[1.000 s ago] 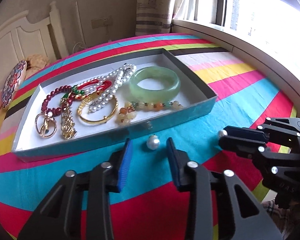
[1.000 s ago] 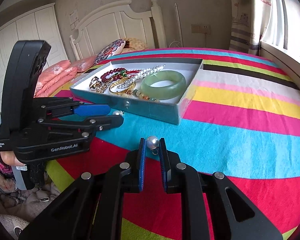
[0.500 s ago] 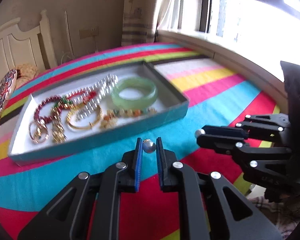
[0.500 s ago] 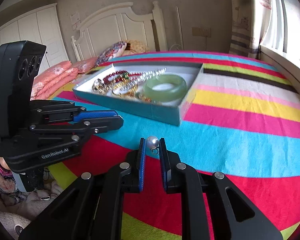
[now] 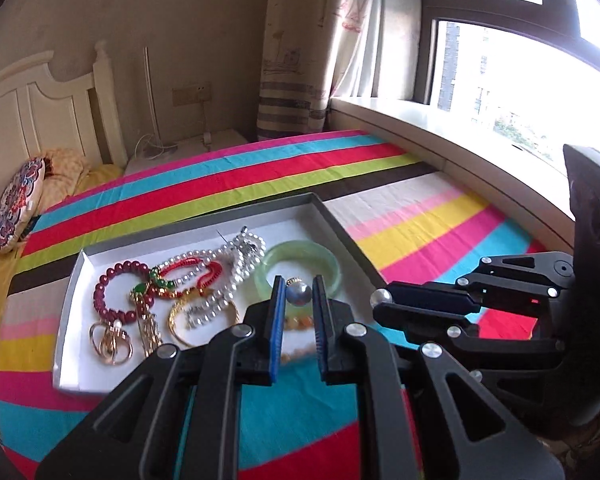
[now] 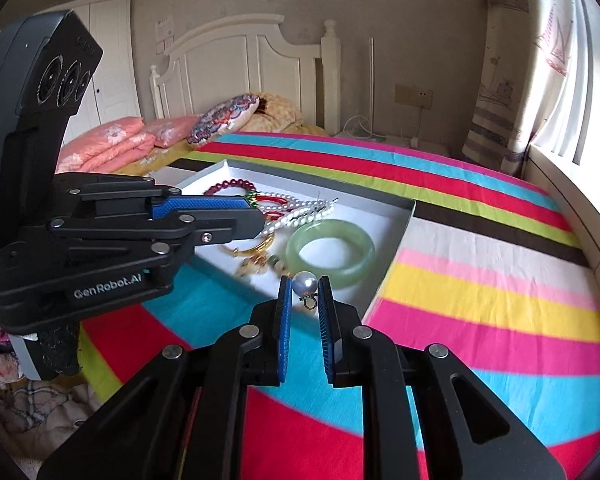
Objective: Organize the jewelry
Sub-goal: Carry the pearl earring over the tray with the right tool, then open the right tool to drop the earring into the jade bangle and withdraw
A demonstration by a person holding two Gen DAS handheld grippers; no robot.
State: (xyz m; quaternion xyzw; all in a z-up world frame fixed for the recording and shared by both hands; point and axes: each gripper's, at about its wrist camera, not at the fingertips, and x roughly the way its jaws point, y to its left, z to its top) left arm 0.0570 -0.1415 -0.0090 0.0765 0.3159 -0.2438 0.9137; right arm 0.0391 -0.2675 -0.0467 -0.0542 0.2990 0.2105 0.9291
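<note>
A striped bedspread (image 5: 260, 176) fills the lower frame in both views. A white headboard (image 6: 236, 76) stands at upper centre of the right view, with pink pillows (image 6: 112, 144) at its left. Beige wall (image 5: 180, 20) spans the top. A curtain (image 5: 300, 48) hangs at upper centre of the left view, beside a bright window (image 5: 520, 80).

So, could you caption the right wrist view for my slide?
Right gripper pinching a pearl earring above the jewelry tray.

Glossy pearl (image 6: 304, 282); smooth translucent bangle (image 6: 330, 252); matt card tray (image 5: 73, 304).
</note>
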